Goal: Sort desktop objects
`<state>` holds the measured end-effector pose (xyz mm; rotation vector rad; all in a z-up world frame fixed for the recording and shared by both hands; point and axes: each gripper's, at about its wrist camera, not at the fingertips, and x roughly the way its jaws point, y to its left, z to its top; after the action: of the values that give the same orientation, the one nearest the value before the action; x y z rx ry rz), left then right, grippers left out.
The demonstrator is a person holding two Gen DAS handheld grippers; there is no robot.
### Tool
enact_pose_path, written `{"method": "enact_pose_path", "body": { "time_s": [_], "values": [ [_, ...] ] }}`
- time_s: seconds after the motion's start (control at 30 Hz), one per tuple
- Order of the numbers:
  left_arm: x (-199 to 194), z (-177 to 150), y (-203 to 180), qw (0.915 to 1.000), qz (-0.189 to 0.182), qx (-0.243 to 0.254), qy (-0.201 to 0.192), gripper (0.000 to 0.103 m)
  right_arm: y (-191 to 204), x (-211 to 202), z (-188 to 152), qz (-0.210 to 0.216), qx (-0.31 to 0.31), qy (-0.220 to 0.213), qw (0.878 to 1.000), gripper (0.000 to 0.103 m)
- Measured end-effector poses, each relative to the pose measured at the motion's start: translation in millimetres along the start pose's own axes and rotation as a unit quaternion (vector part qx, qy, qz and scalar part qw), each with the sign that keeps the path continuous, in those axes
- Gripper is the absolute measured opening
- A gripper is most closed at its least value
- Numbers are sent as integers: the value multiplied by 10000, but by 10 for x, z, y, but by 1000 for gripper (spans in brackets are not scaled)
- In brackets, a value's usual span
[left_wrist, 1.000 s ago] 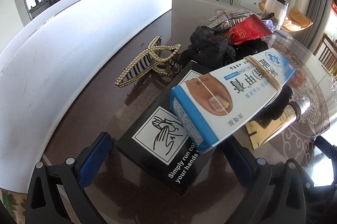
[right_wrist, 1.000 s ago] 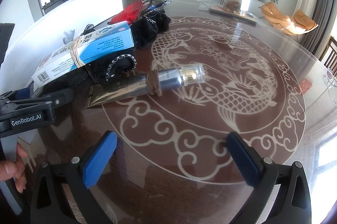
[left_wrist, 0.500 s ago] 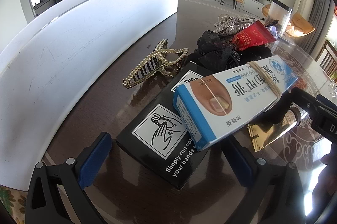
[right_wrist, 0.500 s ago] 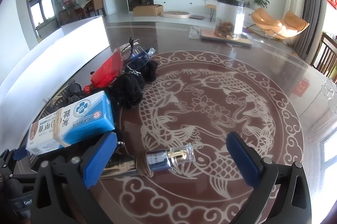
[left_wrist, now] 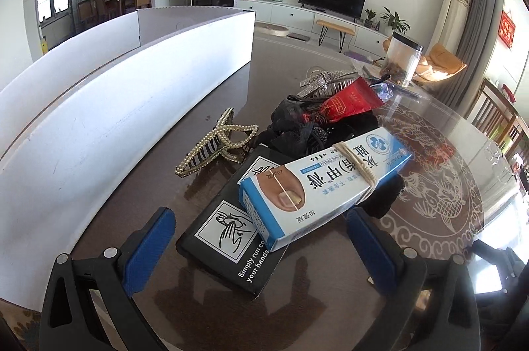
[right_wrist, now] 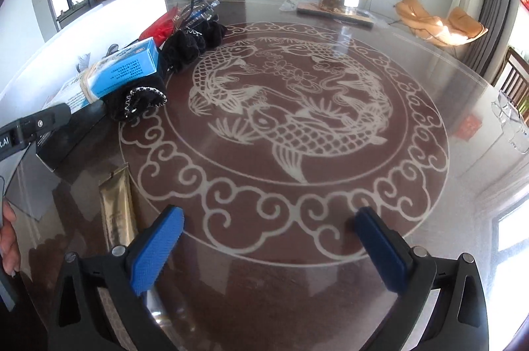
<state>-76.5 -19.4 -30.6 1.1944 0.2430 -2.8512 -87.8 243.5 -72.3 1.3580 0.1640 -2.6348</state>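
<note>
Hovering wide and empty, the left claw (left_wrist: 259, 238) faced the blue-white carton (left_wrist: 324, 185); the right claw (right_wrist: 269, 238), likewise wide, stood beside the gold tube (right_wrist: 117, 207) on the worktop (right_wrist: 330, 278).

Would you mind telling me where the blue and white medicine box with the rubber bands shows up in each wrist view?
Left wrist view: the medicine box lies in the lower centre, slanting across the black booklet, just ahead of the open fingers.
Right wrist view: the medicine box sits at the left edge, seen from its side, propped on black fabric pouches.
Shared landmark: the red packet beyond the box.
</note>
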Motion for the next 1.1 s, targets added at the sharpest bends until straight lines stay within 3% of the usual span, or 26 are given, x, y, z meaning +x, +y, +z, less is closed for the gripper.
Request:
{"method": "enact_pose_path", "body": {
  "time_s": [0.07, 0.13, 0.2, 0.27, 0.33, 0.47, 0.57, 0.63, 0.77, 0.9, 1.0, 1.1],
  "values": [
    [-2, 52, 31, 9996, -232, -143, -90, 103, 13, -52, -62, -33, 29, 3, 10000, 103],
    [106, 85, 13, 9992, -351, -153, 125, 103, 30, -55, -64, -54, 19, 4, 10000, 103],
    [190, 107, -103, 9995, -134, 55, 286, 103, 15, -54, -59, -40, 31, 5, 10000, 103],
    [230, 89, -276, 9981, -259, 436, 364, 103, 11, -55, -55, -33, 36, 2, 10000, 103],
    [238, 20, -489, 9928, -589, 925, 482, 103, 11, -57, -57, -35, 34, 0, 10000, 103],
    [92, -156, -824, 9719, -1503, 1715, 589, 103, -41, -83, -75, 113, 140, -64, 9998, 103],
    [-40, -213, -912, 9671, -1583, 1943, 433, 103, -78, -133, -131, 236, 158, -98, 9996, 103],
    [-66, -174, -857, 9719, -1470, 1806, 352, 103, -87, -169, -170, 324, 123, -113, 9993, 103],
    [4, -18, -534, 9846, -1431, 921, 409, 103, -165, -213, -190, 473, 296, -232, 9982, 103],
    [63, 2, -381, 9813, -1827, 307, 523, 103, -185, -192, -177, 394, 399, -208, 9982, 103],
    [76, -31, -532, 9790, -1879, 570, 557, 103, -125, -183, -183, 389, 267, -166, 9987, 103],
    [111, -84, -705, 9805, -1585, 1003, 583, 103, -72, -162, -179, 313, 129, -119, 9994, 103]
  ]
}}
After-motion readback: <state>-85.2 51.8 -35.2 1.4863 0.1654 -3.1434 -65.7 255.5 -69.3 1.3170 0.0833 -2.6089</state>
